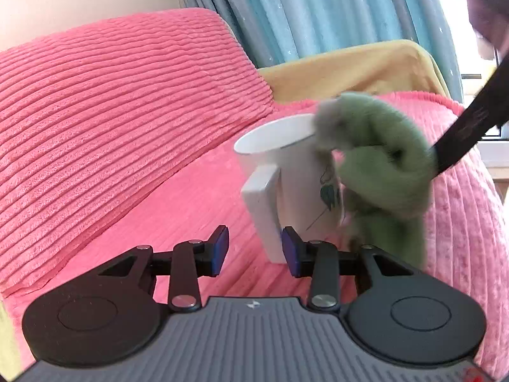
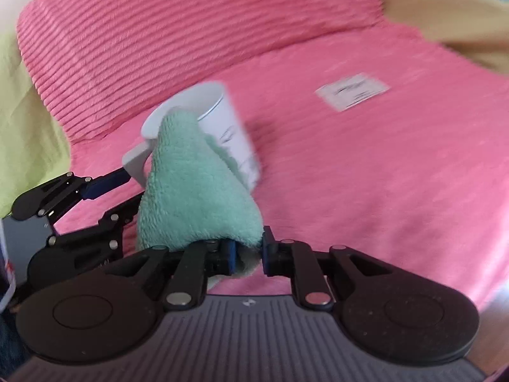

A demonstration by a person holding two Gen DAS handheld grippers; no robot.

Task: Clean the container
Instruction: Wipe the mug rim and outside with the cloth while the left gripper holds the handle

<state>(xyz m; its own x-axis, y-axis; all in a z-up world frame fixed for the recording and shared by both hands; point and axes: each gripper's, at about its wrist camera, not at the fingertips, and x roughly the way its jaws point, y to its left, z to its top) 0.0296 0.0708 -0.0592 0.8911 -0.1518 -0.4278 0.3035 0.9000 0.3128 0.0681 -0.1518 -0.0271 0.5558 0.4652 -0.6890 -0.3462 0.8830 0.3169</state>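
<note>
A ribbed pink cushion (image 1: 121, 102) stands at the left of a pink-covered sofa seat (image 2: 366, 175), a yellow-green cloth (image 2: 28, 127) beside it. The left hand-held gripper (image 1: 256, 251) has its blue-padded fingers (image 1: 291, 250) on either side of the flat handle of a white mug (image 1: 280, 165), the right pad touching it and the left a little apart; whether the grip is firm cannot be told. The mug, tilted, is held just above the seat, a dark leaf drawing on its side. A fluffy green cloth (image 2: 194, 187) drapes over the mug's rim and down its wall. The right hand-held gripper (image 2: 248, 254) is clamped on that cloth's lower edge. Farther right, a white printed card (image 2: 353, 90) lies on the seat, well apart from the mug; blue curtains (image 1: 318, 9) hang behind.
</note>
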